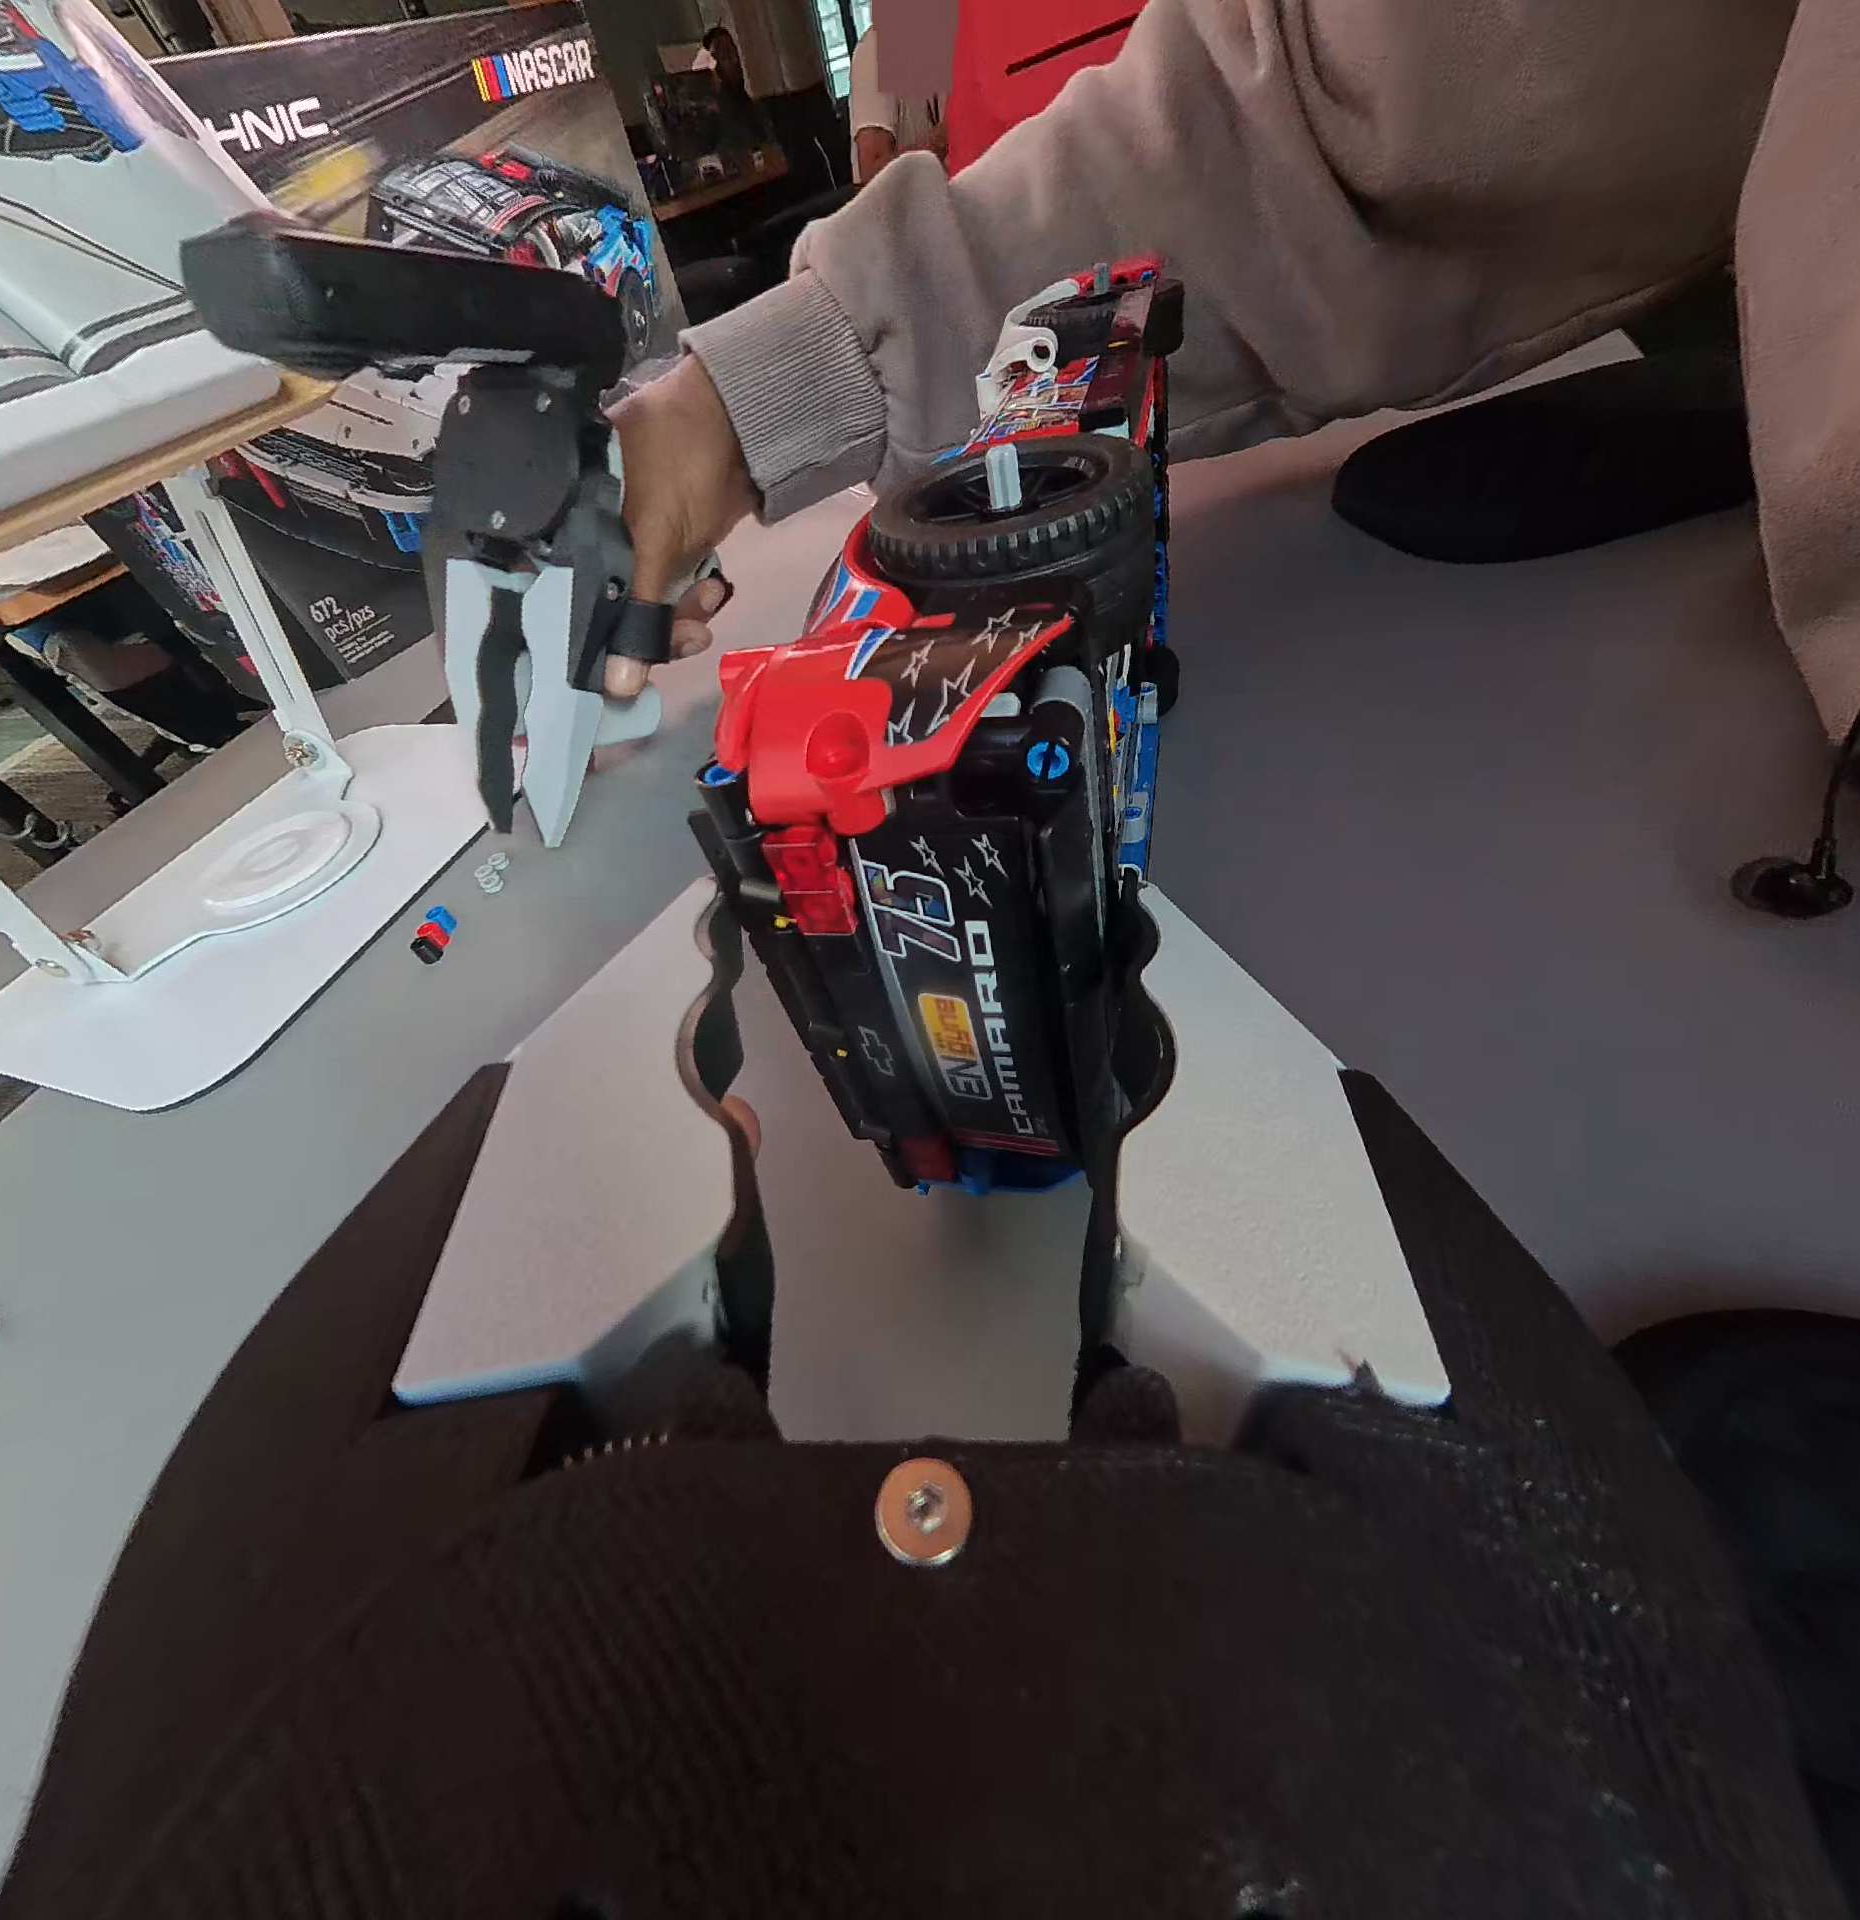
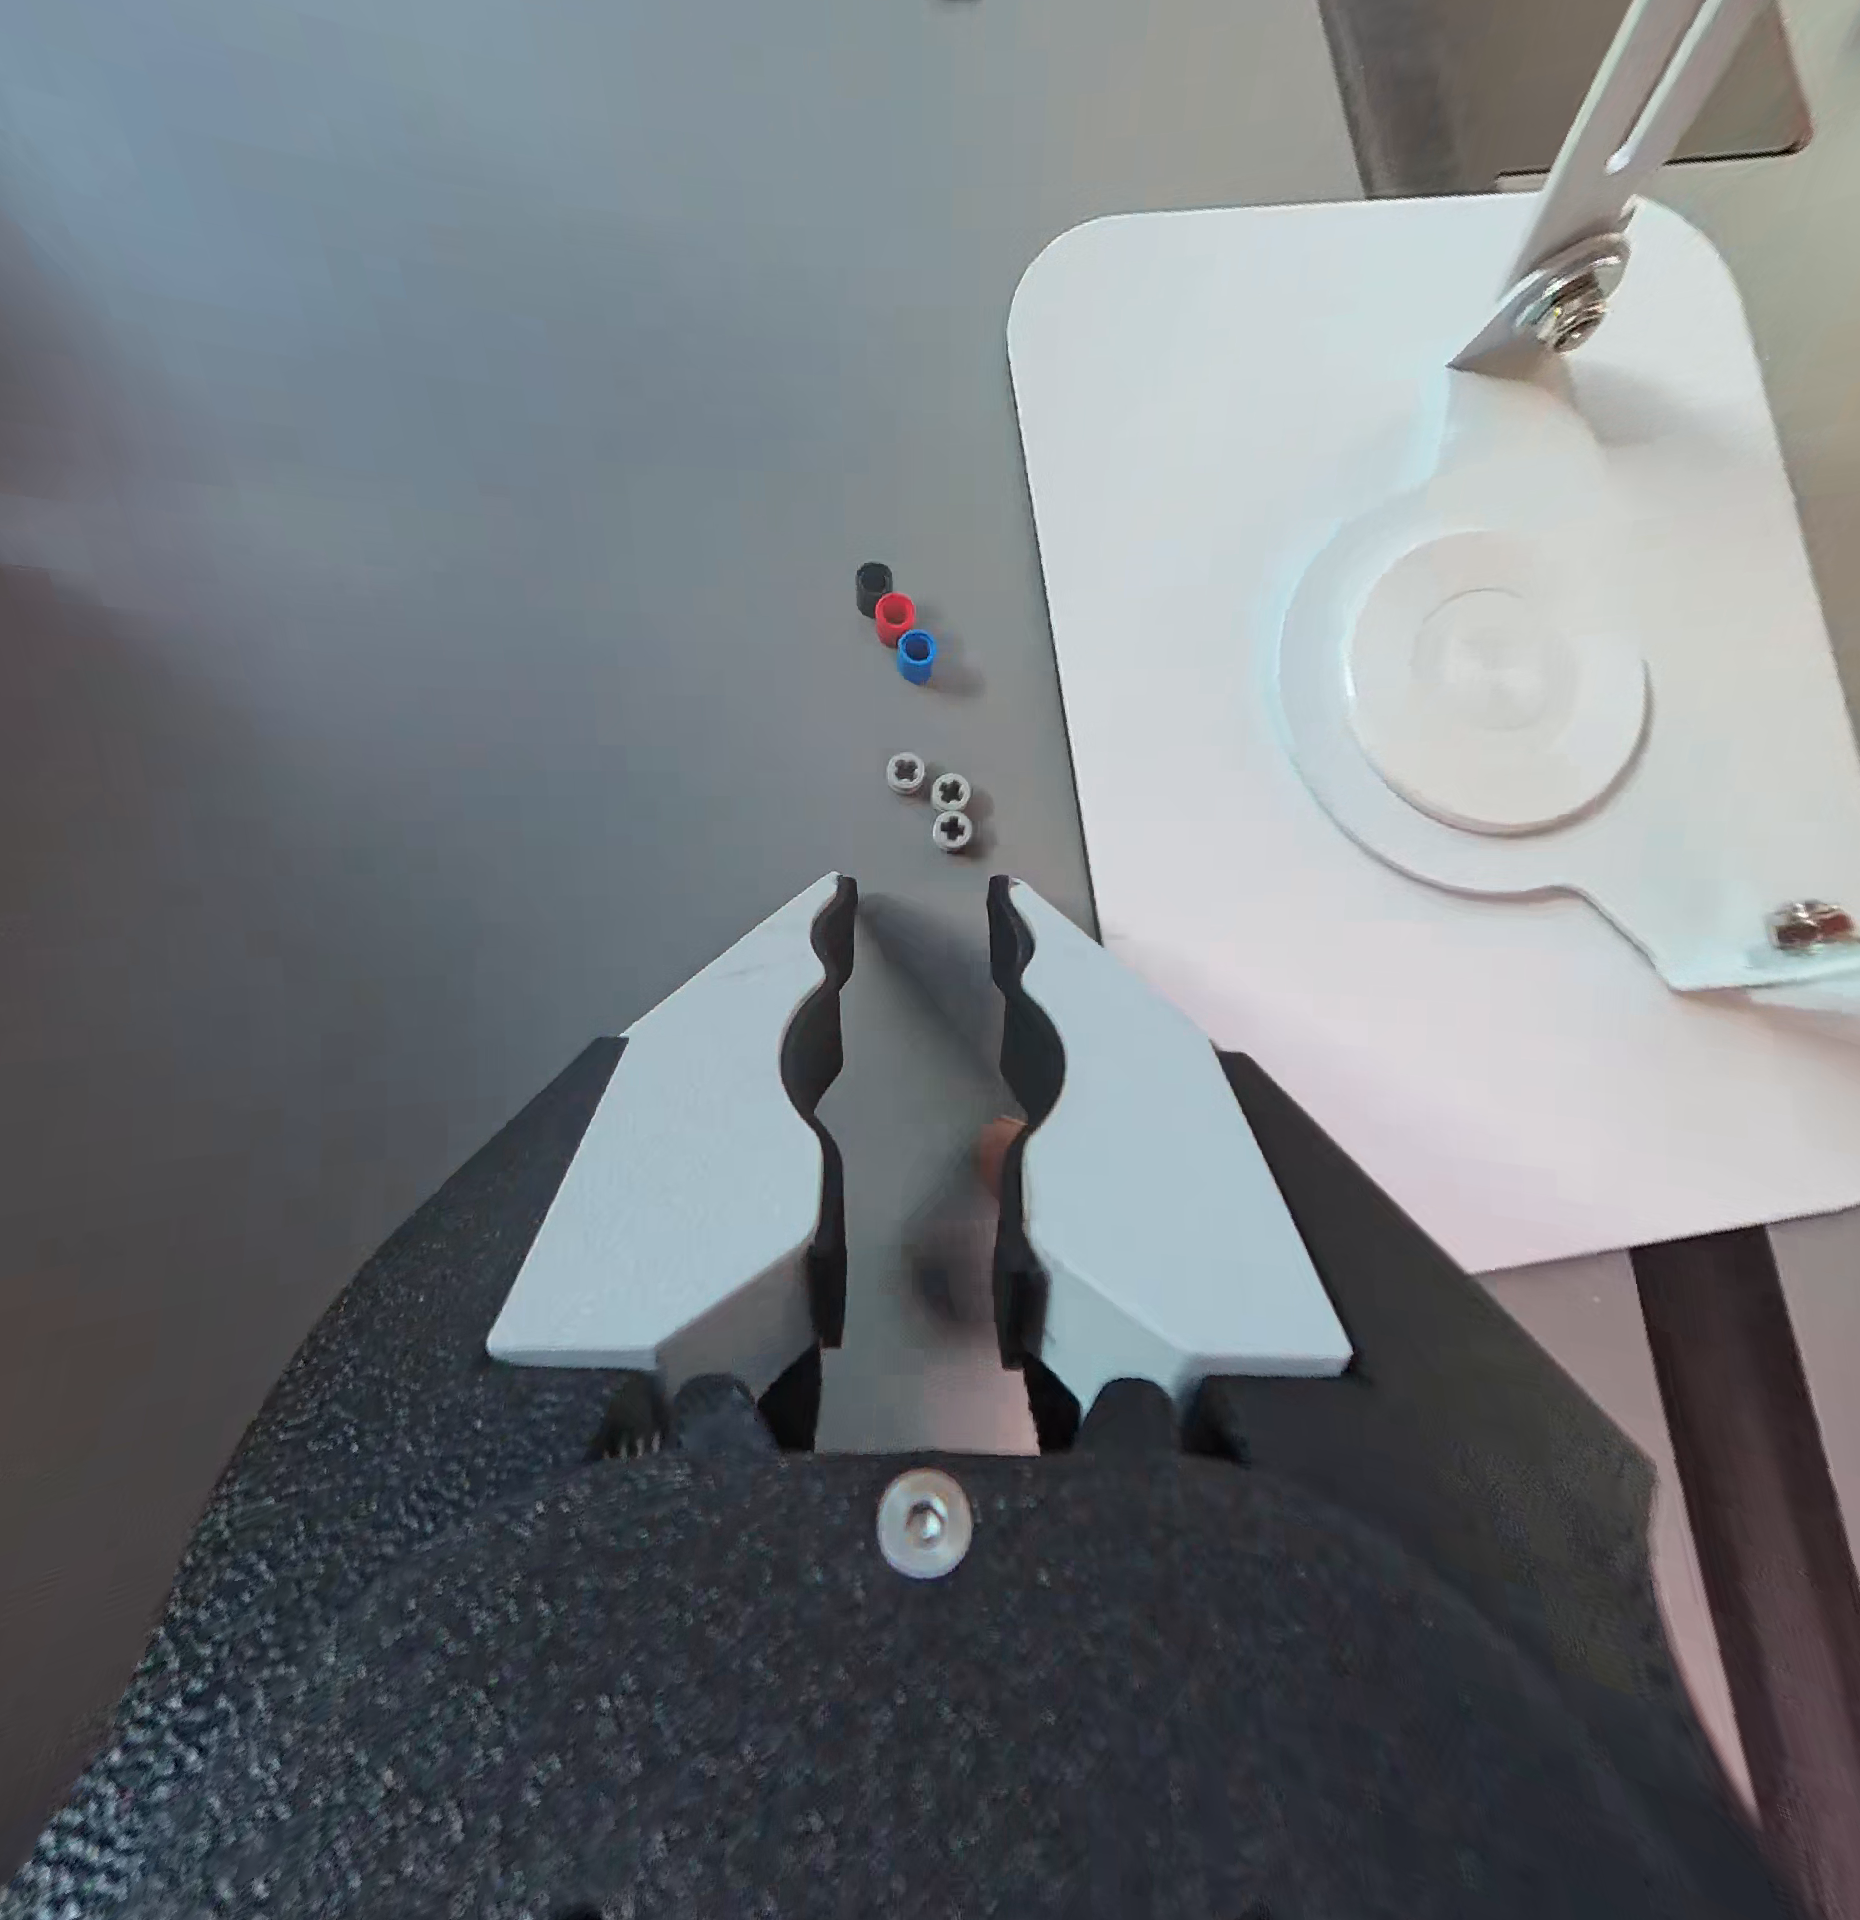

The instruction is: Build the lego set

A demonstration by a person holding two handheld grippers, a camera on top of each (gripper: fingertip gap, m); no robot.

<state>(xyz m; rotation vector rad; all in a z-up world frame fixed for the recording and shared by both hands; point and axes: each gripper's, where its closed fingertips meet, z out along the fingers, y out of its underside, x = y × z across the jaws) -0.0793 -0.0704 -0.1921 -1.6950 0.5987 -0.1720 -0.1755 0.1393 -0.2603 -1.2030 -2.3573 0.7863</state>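
Presently the left gripper (image 1: 926, 1049) has its jaws closed on the lego car (image 1: 967, 831), which stands on end on the grey desk (image 1: 1477, 935). The right gripper (image 2: 921, 904) hovers with jaws partly open and empty, just short of three grey bushes (image 2: 936, 795) and three coloured pins (image 2: 895, 618) beside the white stand base (image 2: 1165, 416).

Glossy plastic car (image 1: 967, 935), matt table (image 2: 386, 520)

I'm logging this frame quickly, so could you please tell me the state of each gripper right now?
Left gripper: shut on the lego car, which lies on its side.
Right gripper: open, holding nothing, just short of the small grey bushes.
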